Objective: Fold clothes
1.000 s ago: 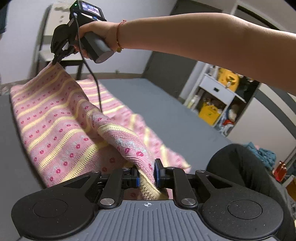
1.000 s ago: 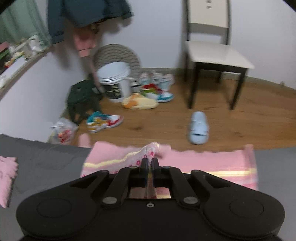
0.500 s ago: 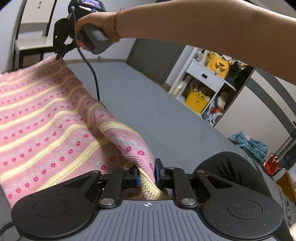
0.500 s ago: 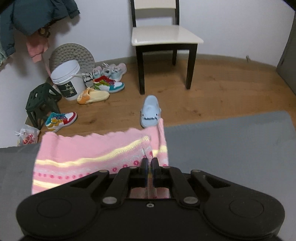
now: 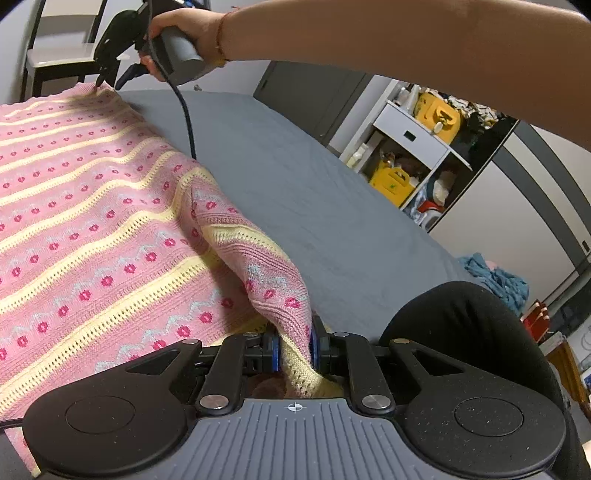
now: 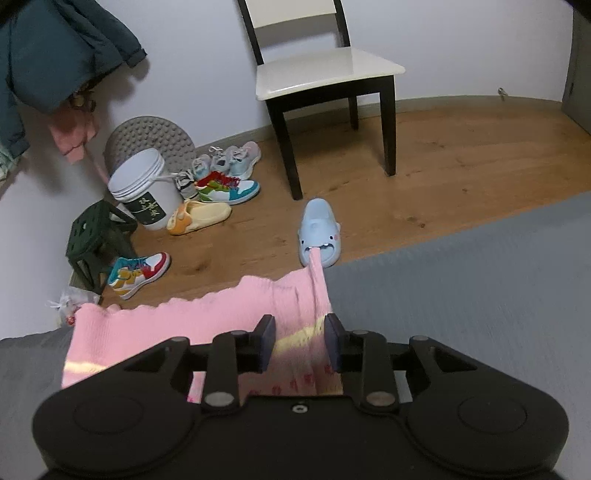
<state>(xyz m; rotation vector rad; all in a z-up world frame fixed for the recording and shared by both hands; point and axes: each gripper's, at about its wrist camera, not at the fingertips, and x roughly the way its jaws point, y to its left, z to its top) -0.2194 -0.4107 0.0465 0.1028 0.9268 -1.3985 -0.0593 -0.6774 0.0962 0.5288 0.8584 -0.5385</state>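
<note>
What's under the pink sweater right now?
The pink sweater lies spread on the grey bed cover, which shows along its edge. Anything else beneath is hidden by the knit.

The right gripper (image 6: 300, 341) is now standing with its jaws parted, where half a second ago they were pinched together on the far corner of the pink sweater (image 5: 92, 221). That corner is now lying flat at the edge of the grey bed (image 6: 461, 280), with only a thin pink strip trailing toward 12 o'clock. In the left wrist view, the sweater is spreading flatter and wider toward 9 o'clock, and the hand (image 5: 177, 33) holding the right gripper is sitting lower, just above the cloth.
</note>
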